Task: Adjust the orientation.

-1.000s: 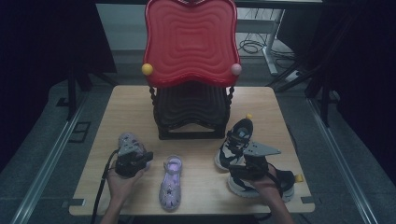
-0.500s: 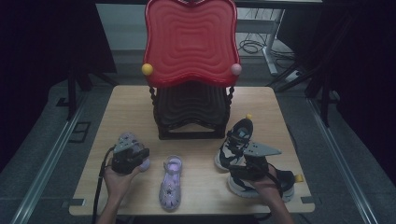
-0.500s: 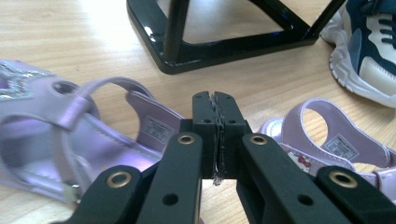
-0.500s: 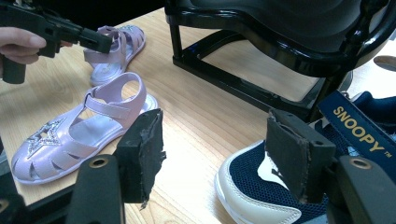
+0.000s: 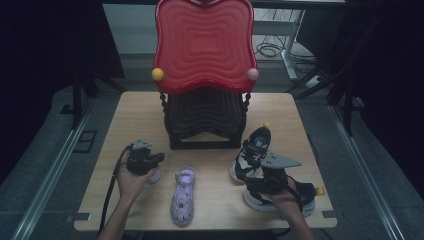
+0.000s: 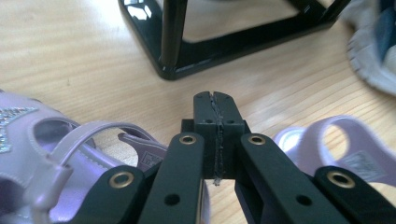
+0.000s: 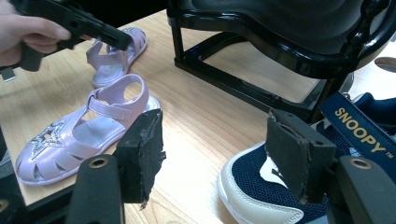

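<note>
While the bench (image 5: 125, 112) is carrying the red-topped black rack (image 5: 204, 107) at its twelve o'clock, two pairs of shoes are lying in front of it. The navy sneaker (image 5: 252, 150) is sitting at four o'clock of the rack, and its mate (image 5: 300, 197) is lying under the right tool (image 5: 270, 184), toward five o'clock. The lilac sandal (image 5: 182, 195) is resting at six o'clock, and the second sandal (image 5: 154, 175) is lying just beside it at its ten o'clock, touching the left tool (image 5: 145, 161).

The left tool is clenched, its jaws meeting with nothing between them. The right tool is released, its jaws standing wide apart above the sneaker's toe.

In judgement, the step in hand is seizing one shoe per tool. For a sound grip, the operator should be lowering the right tool over the sneaker collar, and opening the left tool before closing on a sandal strap.

The second sandal is lying largely hidden behind the left tool in the high view. The far sneaker is cut off at the frame edge in the right gripper view.
</note>
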{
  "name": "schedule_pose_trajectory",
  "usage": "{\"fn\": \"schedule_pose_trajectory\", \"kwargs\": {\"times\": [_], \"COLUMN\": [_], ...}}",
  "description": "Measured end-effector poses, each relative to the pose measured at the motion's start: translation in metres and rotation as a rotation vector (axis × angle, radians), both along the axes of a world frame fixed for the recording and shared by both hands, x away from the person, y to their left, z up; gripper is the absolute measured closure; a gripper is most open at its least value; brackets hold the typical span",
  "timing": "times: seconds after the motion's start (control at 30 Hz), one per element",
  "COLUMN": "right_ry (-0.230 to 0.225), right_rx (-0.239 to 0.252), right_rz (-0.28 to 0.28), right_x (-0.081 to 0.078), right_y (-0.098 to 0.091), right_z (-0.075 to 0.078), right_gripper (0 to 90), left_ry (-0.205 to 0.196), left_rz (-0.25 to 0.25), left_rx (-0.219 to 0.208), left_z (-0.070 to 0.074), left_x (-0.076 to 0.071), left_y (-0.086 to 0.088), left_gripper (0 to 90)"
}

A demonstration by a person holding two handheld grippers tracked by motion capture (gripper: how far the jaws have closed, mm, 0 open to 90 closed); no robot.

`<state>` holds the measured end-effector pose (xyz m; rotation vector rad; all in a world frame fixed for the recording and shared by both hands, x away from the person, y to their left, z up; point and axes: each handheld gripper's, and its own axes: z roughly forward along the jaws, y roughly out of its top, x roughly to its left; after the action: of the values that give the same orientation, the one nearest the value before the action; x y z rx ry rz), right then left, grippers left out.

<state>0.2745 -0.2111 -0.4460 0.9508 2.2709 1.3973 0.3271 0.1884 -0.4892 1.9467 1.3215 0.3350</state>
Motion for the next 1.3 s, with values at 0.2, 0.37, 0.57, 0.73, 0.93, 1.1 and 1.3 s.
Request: {"fn": "schedule_pose_trajectory", "kwargs": {"times": [0.2, 0.37, 0.57, 0.73, 0.93, 1.1, 1.3], "right_ry": [-0.001, 0.000, 0.000, 0.000, 0.000, 0.002, 0.005], "right_rx": [0.001, 0.001, -0.001, 0.002, -0.002, -0.004, -0.002], "right_rz": [-0.002, -0.002, -0.003, -0.009, -0.012, -0.010, -0.012], "right_x": [0.000, -0.001, -0.001, -0.002, -0.001, -0.001, -0.001], "right_y": [-0.001, -0.001, 0.000, -0.001, -0.001, 0.000, -0.001], "right_z": [0.000, 0.000, 0.000, 0.001, 0.000, -0.001, -0.001], "right_gripper": [37.2, 37.1, 37.0, 37.0, 37.0, 36.9, 36.9], "left_ry": [0.032, 0.039, 0.044, 0.045, 0.045, 0.053, 0.072], "left_rz": [0.010, 0.000, -0.012, -0.012, -0.019, -0.024, -0.052], "left_rx": [0.008, 0.040, 0.059, 0.073, 0.062, 0.054, 0.064], "left_z": [-0.006, -0.003, -0.002, 0.000, 0.006, 0.004, 0.002], "left_x": [0.001, -0.002, -0.006, -0.015, -0.022, -0.018, -0.011], "left_y": [0.003, 0.004, 0.006, 0.015, 0.022, 0.017, 0.005], "left_gripper": [90.0, 90.0, 90.0, 90.0, 90.0, 90.0, 89.9]}}
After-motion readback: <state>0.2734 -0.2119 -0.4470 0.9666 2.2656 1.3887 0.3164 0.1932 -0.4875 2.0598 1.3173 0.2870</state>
